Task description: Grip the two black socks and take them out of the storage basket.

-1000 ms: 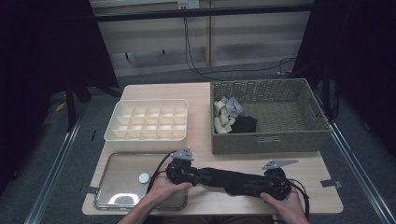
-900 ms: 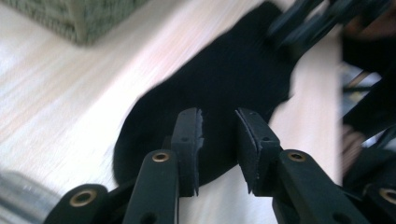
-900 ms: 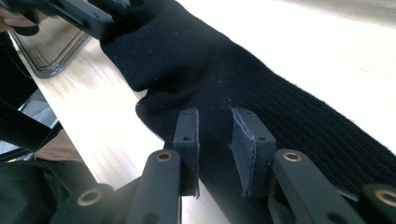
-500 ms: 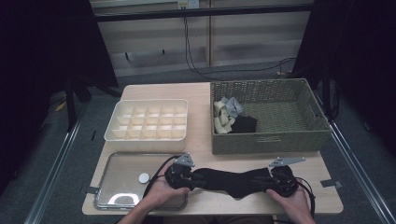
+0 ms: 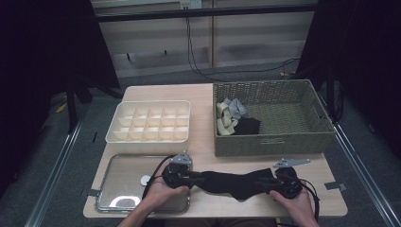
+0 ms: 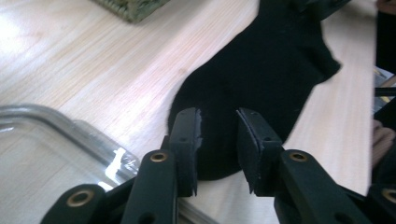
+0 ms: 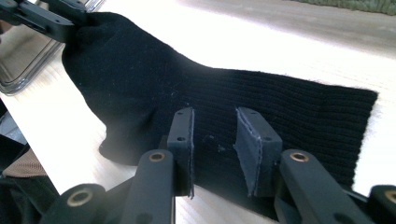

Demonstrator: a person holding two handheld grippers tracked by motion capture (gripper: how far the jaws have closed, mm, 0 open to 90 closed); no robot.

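A black sock lies flat along the table's front edge, stretched between my two grippers. My left gripper is at its toe end. In the left gripper view the jaws stand apart over the toe of the sock, and the pads do not press on it. My right gripper is at the ribbed cuff end. Its jaws have just been opening and straddle the sock with a clear gap. The left gripper shows at the sock's far end in the right gripper view.
A shiny metal tray with a small white disc lies at the front left, under my left hand. Behind it is a white divided box. A wicker basket at the back right holds several socks.
The right hand has shifted slightly right and the sock now lies longer and flatter between the grippers. The left hand has stayed put.
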